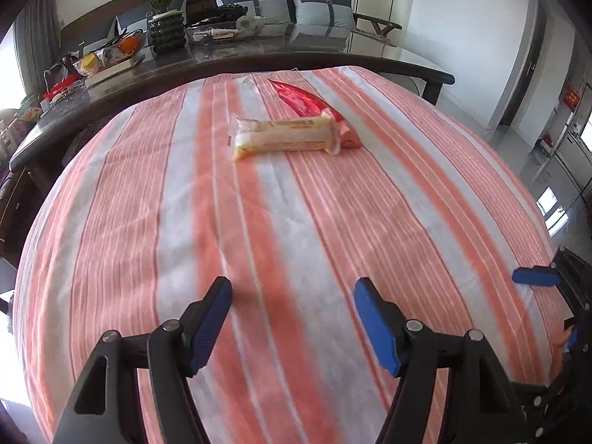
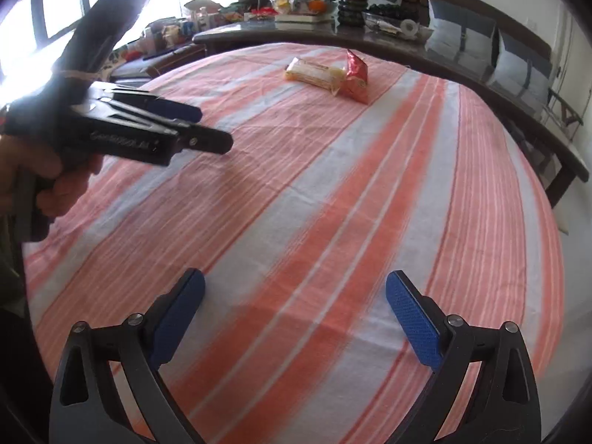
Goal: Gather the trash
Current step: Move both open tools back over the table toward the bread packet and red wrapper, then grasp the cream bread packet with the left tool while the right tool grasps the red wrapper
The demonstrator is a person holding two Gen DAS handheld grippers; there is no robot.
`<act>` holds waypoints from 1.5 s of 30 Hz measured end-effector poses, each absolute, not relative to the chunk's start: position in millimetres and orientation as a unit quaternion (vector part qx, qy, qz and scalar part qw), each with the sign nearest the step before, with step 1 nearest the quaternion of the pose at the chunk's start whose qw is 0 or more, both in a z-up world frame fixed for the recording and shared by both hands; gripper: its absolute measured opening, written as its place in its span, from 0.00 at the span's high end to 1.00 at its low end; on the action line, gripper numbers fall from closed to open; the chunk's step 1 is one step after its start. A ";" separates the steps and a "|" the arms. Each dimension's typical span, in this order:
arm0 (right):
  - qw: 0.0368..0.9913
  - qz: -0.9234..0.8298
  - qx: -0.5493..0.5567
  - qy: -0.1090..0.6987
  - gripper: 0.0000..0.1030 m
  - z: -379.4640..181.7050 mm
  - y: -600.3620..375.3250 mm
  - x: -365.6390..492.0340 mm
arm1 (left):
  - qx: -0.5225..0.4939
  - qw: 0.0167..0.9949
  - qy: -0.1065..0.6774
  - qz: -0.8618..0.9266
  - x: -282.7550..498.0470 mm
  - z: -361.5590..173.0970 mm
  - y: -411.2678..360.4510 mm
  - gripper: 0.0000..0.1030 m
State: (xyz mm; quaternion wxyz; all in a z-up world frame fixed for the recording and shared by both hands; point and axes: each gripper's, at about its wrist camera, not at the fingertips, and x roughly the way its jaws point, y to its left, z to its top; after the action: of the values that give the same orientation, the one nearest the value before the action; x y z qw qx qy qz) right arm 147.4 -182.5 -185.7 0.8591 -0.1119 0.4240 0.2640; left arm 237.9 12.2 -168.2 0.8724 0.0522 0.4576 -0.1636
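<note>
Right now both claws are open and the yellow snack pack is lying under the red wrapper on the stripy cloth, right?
Not quite. The yellow snack pack lies on top of the red wrapper, as the left wrist view shows. Both claws are open above the stripy cloth.

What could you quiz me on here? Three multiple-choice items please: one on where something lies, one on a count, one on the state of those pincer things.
1. Where does the red packet lie?
A) touching the yellow packet
B) under the left gripper
C) on the floor

2. How many packets lie on the striped cloth?
A) one
B) two
C) four

3. How is the right gripper?
A) shut on a packet
B) open, holding nothing
C) shut, holding nothing

Answers: 1 A, their ends overlap; 2 B, only those two show; 3 B, fingers wide apart over bare cloth.
</note>
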 end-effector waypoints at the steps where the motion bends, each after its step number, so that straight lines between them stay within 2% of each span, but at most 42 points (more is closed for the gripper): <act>1: 0.861 0.259 -0.113 0.424 0.01 -186.7 -178.3 148.3 | 0.056 0.873 0.453 -0.168 251.2 -168.3 18.4 0.32; 8: 0.865 0.243 -0.105 0.427 0.00 -187.2 -173.6 148.1 | 0.128 0.864 0.422 -0.243 318.5 -158.8 26.8 0.32; 13: 0.866 0.240 -0.103 0.427 0.00 -187.0 -174.5 151.6 | 0.104 0.863 0.399 -0.292 352.3 -134.8 27.9 0.32; 19: 0.868 0.232 -0.099 0.429 0.00 -186.4 -175.0 154.1 | 0.138 0.817 0.429 -0.360 373.8 -150.0 -2.9 0.32; 27: 0.872 0.216 -0.089 0.430 0.00 -186.3 -178.9 156.6 | 0.184 0.743 0.478 -0.432 358.2 -167.9 -14.3 0.33; 29: 0.873 0.213 -0.088 0.430 0.00 -186.3 -179.4 157.5 | 0.188 0.746 0.479 -0.423 355.0 -171.5 -14.3 0.48; 31: 0.873 0.212 -0.086 0.431 0.00 -186.3 -179.9 158.0 | 0.170 0.762 0.475 -0.406 356.4 -170.9 -9.4 0.70; 32: 0.873 0.212 -0.086 0.431 0.00 -186.4 -180.4 158.4 | 0.152 0.767 0.478 -0.401 356.8 -170.0 -6.0 0.72; 33: 0.873 0.212 -0.086 0.431 0.00 -186.3 -180.4 158.4 | 0.140 0.772 0.475 -0.398 354.2 -168.9 -2.8 0.78; 37: 0.874 0.210 -0.084 0.430 0.00 -186.3 -181.8 158.5 | 0.129 0.799 0.471 -0.352 328.5 -164.8 8.7 0.80; 45: 0.875 0.208 -0.081 0.431 0.00 -186.8 -184.9 158.0 | 0.011 0.845 0.487 -0.222 244.9 -151.0 49.2 0.79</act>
State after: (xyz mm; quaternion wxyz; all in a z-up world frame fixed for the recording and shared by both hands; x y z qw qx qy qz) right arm 158.0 -184.9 -186.8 0.8747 -0.0806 0.4305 0.2078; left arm 244.9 49.2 -151.0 0.8447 0.0108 0.4869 -0.2221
